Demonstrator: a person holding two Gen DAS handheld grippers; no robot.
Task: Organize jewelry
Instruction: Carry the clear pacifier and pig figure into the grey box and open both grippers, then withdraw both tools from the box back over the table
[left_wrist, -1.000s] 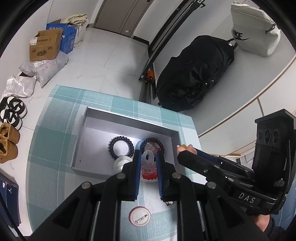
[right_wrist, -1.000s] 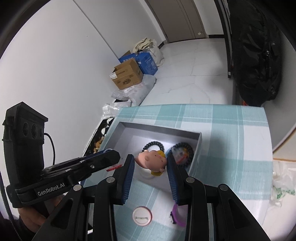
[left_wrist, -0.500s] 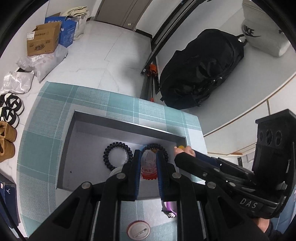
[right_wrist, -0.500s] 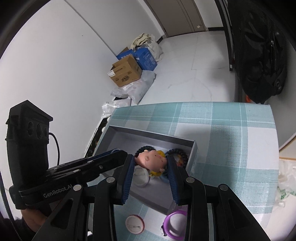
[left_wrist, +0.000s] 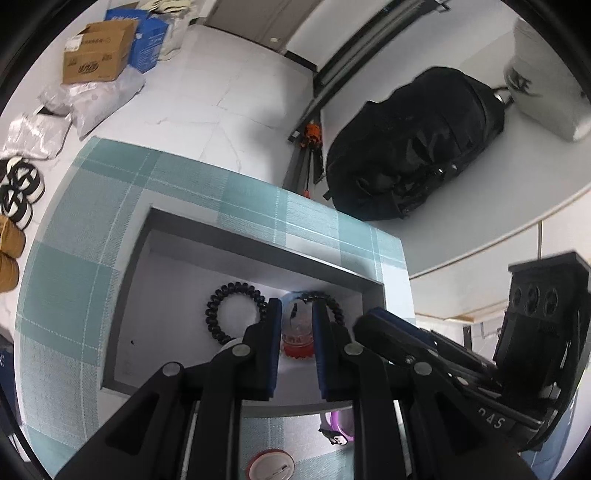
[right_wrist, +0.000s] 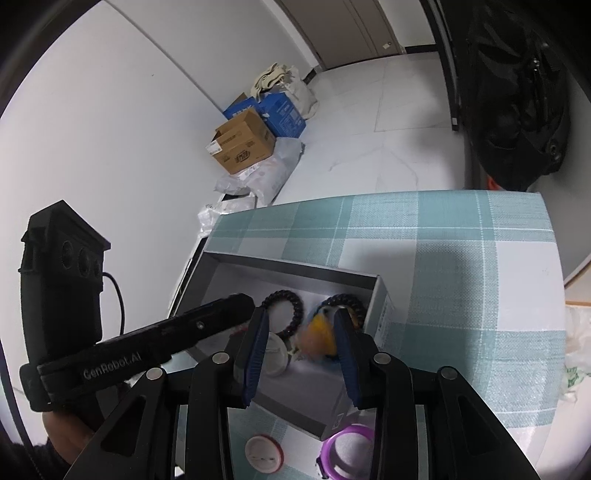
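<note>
A grey open box (left_wrist: 258, 236) (right_wrist: 295, 264) sits on the teal plaid tablecloth. Two black spiral hair ties (left_wrist: 236, 286) (right_wrist: 280, 293) and a white round piece (right_wrist: 275, 356) lie inside it. My left gripper (left_wrist: 296, 304) hangs over the box interior, shut on a small clear charm with a red base (left_wrist: 297, 338). My right gripper (right_wrist: 301, 312) is beside it over the box's right end. Its jaws are opening, and a blurred pink and yellow pig toy (right_wrist: 317, 338) sits loose between them, with a gap at the left pad.
A red-rimmed round badge (left_wrist: 271, 465) (right_wrist: 264, 454) and a purple ring (left_wrist: 341, 424) (right_wrist: 347, 445) lie on the cloth just in front of the box. The table's far edge drops to a tiled floor with a black backpack (left_wrist: 413, 144), cardboard boxes (right_wrist: 243, 142) and shoes (left_wrist: 18, 188).
Both grippers moved forward and down until they hang over the box. The right jaws have spread, and the pig toy has sunk and blurred between them. The left grip is unchanged.
</note>
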